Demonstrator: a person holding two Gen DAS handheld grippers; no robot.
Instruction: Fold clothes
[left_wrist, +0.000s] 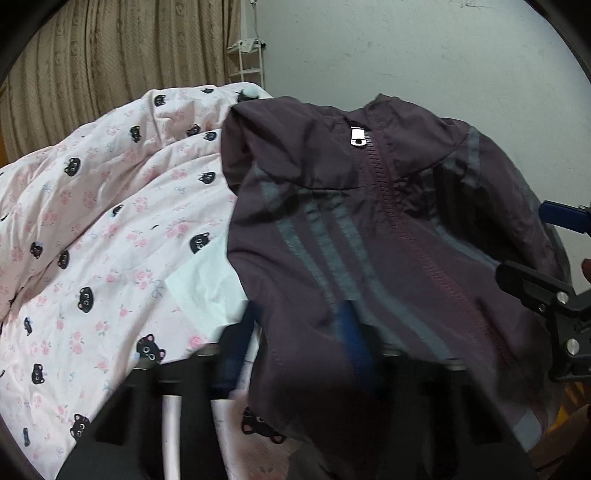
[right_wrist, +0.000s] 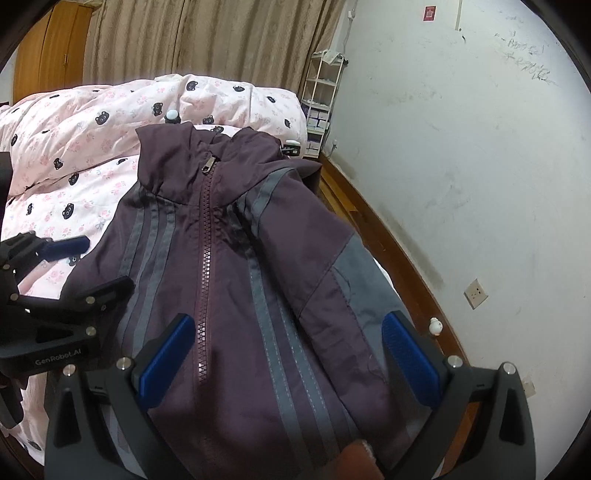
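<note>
A dark purple zip jacket (right_wrist: 229, 280) with grey stripes lies front up on the bed, collar far from me; it also shows in the left wrist view (left_wrist: 388, 236). My right gripper (right_wrist: 291, 365) is open, its blue pads astride the jacket's lower front, above the cloth. My left gripper (left_wrist: 295, 332) is at the jacket's left hem; one blue finger (left_wrist: 354, 343) lies under a fold of cloth and the other is blurred beside it. In the right wrist view the left gripper (right_wrist: 70, 258) reaches in from the left with fingers apart.
The bed has a pink quilt (left_wrist: 92, 229) with black cat faces, bunched at the far side. A white sheet of paper (left_wrist: 207, 280) lies by the jacket. A wooden bed rail (right_wrist: 399, 258) and white wall (right_wrist: 461, 166) run along the right. A white shelf (right_wrist: 321, 96) stands in the corner.
</note>
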